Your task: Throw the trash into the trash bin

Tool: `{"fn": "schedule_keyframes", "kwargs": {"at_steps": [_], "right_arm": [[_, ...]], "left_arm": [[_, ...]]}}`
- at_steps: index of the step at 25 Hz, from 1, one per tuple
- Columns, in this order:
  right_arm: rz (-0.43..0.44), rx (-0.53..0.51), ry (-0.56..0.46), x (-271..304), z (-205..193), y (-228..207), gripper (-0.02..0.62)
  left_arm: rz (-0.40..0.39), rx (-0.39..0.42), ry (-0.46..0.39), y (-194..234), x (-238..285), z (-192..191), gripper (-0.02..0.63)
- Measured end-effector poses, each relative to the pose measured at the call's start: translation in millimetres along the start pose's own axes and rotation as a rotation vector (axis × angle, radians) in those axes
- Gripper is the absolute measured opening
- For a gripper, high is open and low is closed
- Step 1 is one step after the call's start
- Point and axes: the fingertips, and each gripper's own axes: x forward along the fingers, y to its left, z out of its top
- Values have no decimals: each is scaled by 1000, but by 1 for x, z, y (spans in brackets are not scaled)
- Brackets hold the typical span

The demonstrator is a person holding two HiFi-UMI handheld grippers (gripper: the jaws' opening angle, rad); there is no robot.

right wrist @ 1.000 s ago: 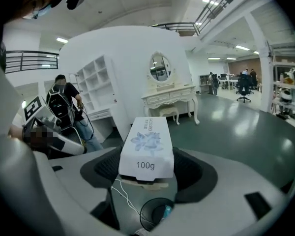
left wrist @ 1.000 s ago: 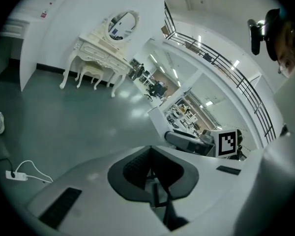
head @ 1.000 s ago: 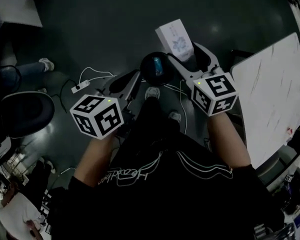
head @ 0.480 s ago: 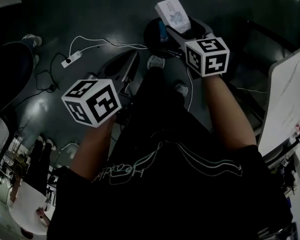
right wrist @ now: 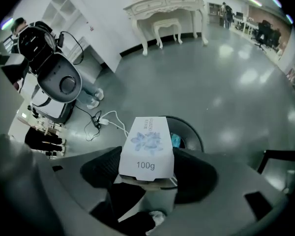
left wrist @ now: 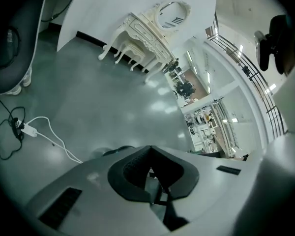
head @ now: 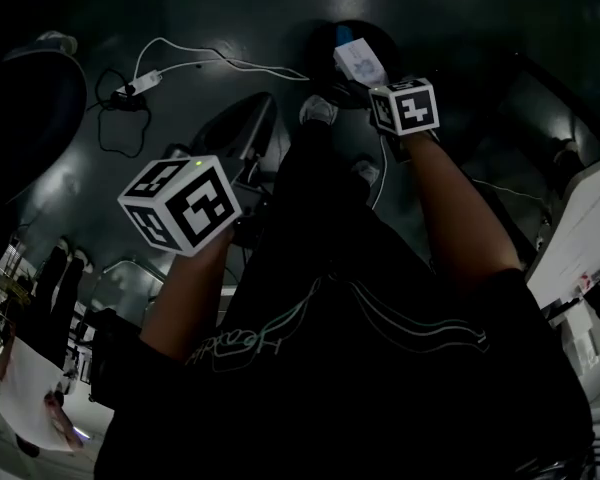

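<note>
Your right gripper [right wrist: 146, 175] is clamped on the box [right wrist: 147, 149], a white carton with a blue flower and "100g" printed on it. One dark pad presses each long side, and the box's near end is tucked out of sight between them. The box sits over the mouth of the bin [right wrist: 191, 132], which is round and dark. The box and jaws cover most of the bin, leaving only its far rim and a small blue item inside that is too small to name.

From the head view the scene is dim. The box [head: 360, 61] shows pale against the bin [head: 325, 40], just ahead of the right gripper [head: 360, 80]. Your body hides much of the floor.

Your left gripper [left wrist: 151, 175] is closed with nothing between its pads. It is held low and well apart from the bin, pointing across bare floor. A white cable [left wrist: 44, 132] trails there, cut off at the picture's edge.
</note>
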Motion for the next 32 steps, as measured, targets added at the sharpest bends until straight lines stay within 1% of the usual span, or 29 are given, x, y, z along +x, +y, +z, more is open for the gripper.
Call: {"fn": "schedule_keyframes", "kwargs": {"at_steps": [2,5,8,12,14,16,18,20,21,23,24,25,27,32], "right_arm": [[32,46,16,7,-1,2,339],[34,130,32,14,-4,-9,352],[40,122,96,13,-14,-15,354],[69,122,120,1,-22,-16,354],[106,134,121,-5,-28,-16,354],[165,153,104,-13,-29,-11,353],[239,184,57,-24,-23,-1,351],[302,201,-19,-38,-10,10,347],[317,197,-66,-45,-3,14,331],[303,158,-163,-61,10,20,170],[289,126,-204,-69,15,24,126],[284,95,-239,-79,21,30,103],[304,52,-310,-103,33,45,54],[398,-63,-504,-193,51,96,31]], "left_arm": [[14,-17,-15,3,-2,2,5],[39,-24,-44,3,-5,6,5],[51,-11,-59,-2,-9,12,5],[40,1,-55,-17,-4,16,5],[25,10,-50,-29,6,15,5],[8,20,-43,-42,15,14,5],[-5,35,-38,-53,19,14,5],[-11,52,-38,-61,19,15,5],[-12,61,-38,-64,18,14,5],[-10,77,-37,-69,14,12,5],[-10,83,-37,-72,12,10,5],[-12,89,-41,-76,9,8,5],[-21,106,-54,-85,1,5,5],[-64,158,-77,-119,-29,-13,5]]}}
